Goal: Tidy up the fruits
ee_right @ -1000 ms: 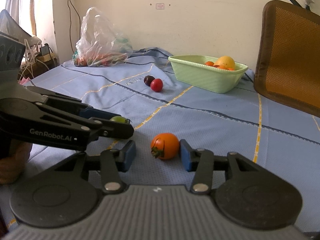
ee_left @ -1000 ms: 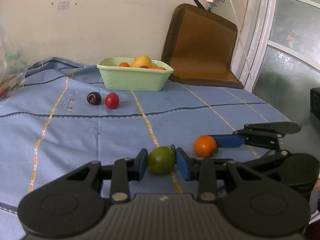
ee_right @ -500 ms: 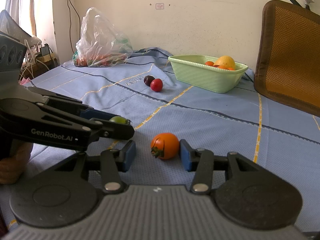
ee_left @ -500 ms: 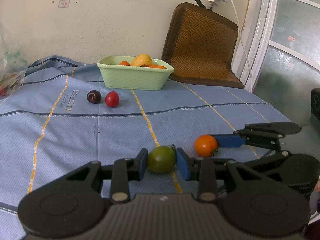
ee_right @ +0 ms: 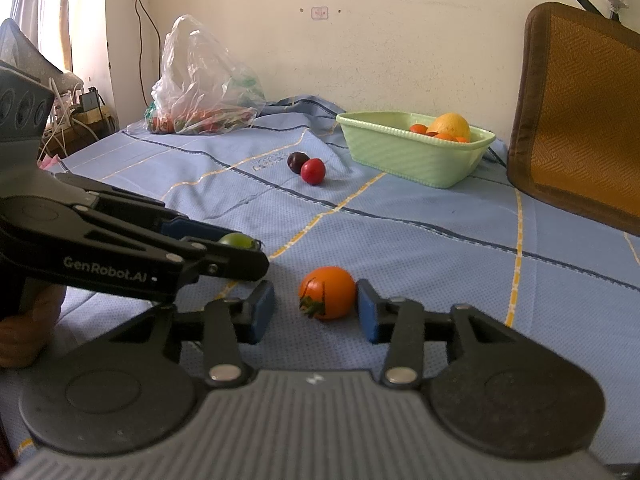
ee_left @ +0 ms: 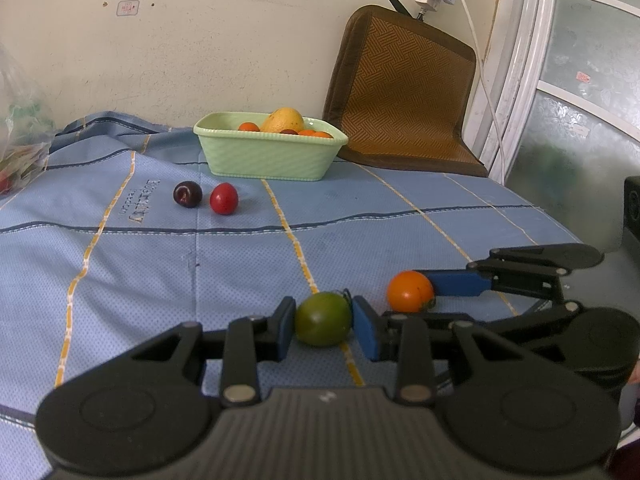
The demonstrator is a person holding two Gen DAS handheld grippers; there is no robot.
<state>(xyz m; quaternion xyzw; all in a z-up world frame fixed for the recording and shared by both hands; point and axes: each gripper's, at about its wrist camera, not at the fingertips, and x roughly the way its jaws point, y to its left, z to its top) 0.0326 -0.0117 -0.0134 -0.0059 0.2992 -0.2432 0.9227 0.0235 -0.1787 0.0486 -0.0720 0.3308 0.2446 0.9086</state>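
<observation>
Right gripper (ee_right: 316, 311): jaws just closing around orange tomato (ee_right: 328, 293), left pad apart
Left gripper (ee_right: 236, 254): near left, on green tomato (ee_right: 237, 239)
Green basket (ee_right: 404, 156): far right, fruit inside

Count, relative to the green basket (ee_left: 269, 155): 4 loose fruits in front of it: 1 dark plum (ee_left: 187, 194), 1 red tomato (ee_left: 224, 199), 1 green tomato (ee_left: 323, 319), 1 orange tomato (ee_left: 410, 291). 1 basket, 1 plastic bag (ee_right: 204, 84), 2 grippers (ee_left: 323, 330) (ee_right: 316, 312).
</observation>
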